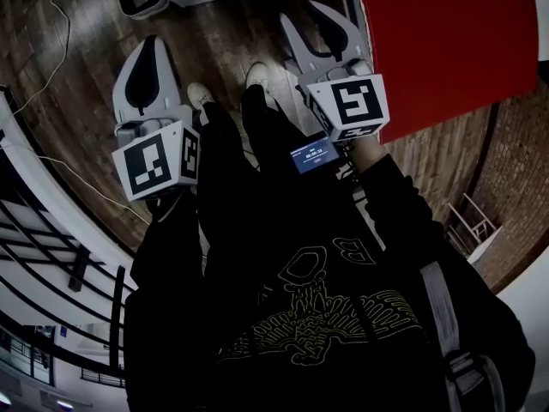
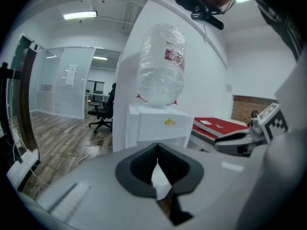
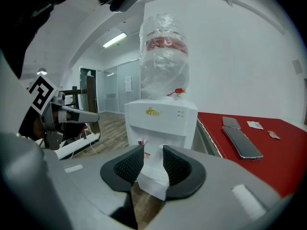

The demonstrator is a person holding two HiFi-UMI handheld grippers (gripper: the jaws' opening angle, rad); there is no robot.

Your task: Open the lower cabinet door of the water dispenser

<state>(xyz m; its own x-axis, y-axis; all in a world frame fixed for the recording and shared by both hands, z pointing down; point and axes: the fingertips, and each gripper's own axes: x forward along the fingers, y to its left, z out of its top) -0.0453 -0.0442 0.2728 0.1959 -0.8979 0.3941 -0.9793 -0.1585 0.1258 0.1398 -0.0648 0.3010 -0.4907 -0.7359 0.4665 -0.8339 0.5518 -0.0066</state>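
Note:
The white water dispenser [image 3: 160, 121] stands ahead on the wooden floor, apart from both grippers, with a clear bottle [image 3: 164, 61] upside down on top. Its lower front [image 3: 152, 176] shows through the gap of my right gripper [image 3: 153, 150], which is open with nothing between its pads. The left gripper view also faces the dispenser [image 2: 158, 123] and bottle [image 2: 160, 66]. My left gripper [image 2: 157, 147] has its tips together and holds nothing. In the head view both grippers, left [image 1: 153, 41] and right [image 1: 300, 11], point forward over the floor, level with each other.
A red table [image 3: 268, 147] stands right of the dispenser, close to the right gripper, with a dark phone [image 3: 242, 143] and small cards on it. An office chair [image 2: 103, 111] and glass partitions are far left. Cables [image 1: 51, 24] trail across the floor on the left.

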